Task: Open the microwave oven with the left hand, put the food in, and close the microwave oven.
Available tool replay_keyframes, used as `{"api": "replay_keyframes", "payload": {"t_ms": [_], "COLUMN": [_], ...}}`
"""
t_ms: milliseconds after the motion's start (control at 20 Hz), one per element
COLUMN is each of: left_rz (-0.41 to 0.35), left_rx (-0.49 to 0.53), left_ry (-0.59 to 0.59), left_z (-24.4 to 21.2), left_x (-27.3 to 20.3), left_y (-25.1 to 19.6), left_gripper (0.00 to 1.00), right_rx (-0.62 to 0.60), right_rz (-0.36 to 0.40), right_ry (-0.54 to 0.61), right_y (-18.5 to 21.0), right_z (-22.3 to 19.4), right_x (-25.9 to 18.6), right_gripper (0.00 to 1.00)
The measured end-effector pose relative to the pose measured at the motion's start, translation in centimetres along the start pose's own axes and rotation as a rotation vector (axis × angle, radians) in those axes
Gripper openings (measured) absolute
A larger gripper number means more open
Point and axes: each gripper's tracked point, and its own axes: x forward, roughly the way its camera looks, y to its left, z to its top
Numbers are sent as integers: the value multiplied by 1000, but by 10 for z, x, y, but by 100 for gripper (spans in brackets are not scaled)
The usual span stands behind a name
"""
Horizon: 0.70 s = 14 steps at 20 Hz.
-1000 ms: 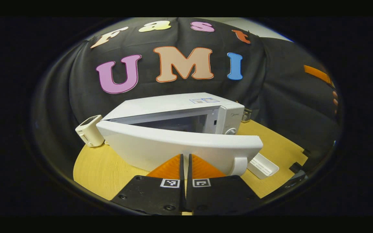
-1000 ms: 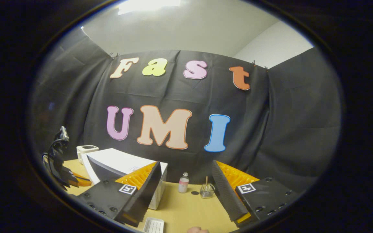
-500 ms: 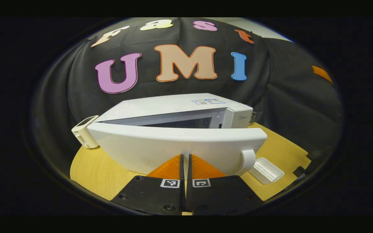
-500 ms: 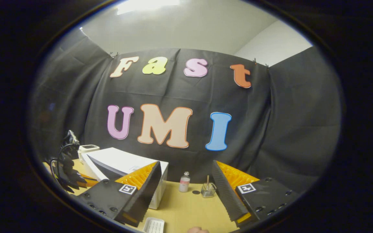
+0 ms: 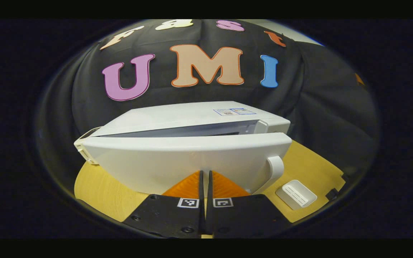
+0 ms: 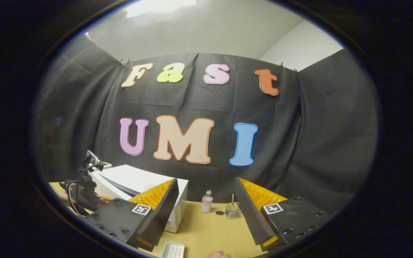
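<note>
The white microwave oven point(image 5: 192, 114) stands on the yellow table point(image 5: 99, 186). Its door point(image 5: 156, 161) is almost shut, leaving a narrow dark slit along the top, and the inside is hidden. The door handle point(image 5: 274, 168) is at the right end. My left gripper point(image 5: 205, 173) is shut with nothing between its fingers, and its tips rest against the door's front. In the right gripper view the microwave oven point(image 6: 134, 177) sits low left with the left gripper point(image 6: 84, 193) in front of it. My right gripper point(image 6: 205, 182) hangs open above the table, holding nothing.
A white ridged tray point(image 5: 296, 193) lies on the table right of the door; the tray point(image 6: 172, 250) is also below my right gripper. A small white device point(image 5: 84, 138) peeks out left of the oven. A small bottle point(image 6: 206, 202) and a glass jar point(image 6: 232, 211) stand by the back wall.
The microwave door has swung from partly open to nearly shut, with my shut left gripper moving forward against it. The right gripper has stayed open and barely moved.
</note>
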Motion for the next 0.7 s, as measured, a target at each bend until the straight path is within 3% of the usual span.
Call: {"api": "replay_keyframes", "payload": {"t_ms": [350, 700], "left_rz": [3, -16], "left_rx": [31, -6], "left_ry": [15, 22], "left_z": [7, 12], "left_x": [18, 27], "left_y": [-1, -4], "left_gripper": [0, 0], "right_rx": [33, 31], "right_rz": [-15, -22], "right_ry": [-41, -52], "right_y": [-12, -21], "right_z": [12, 16], "right_x": [1, 2], "right_gripper": [95, 95]}}
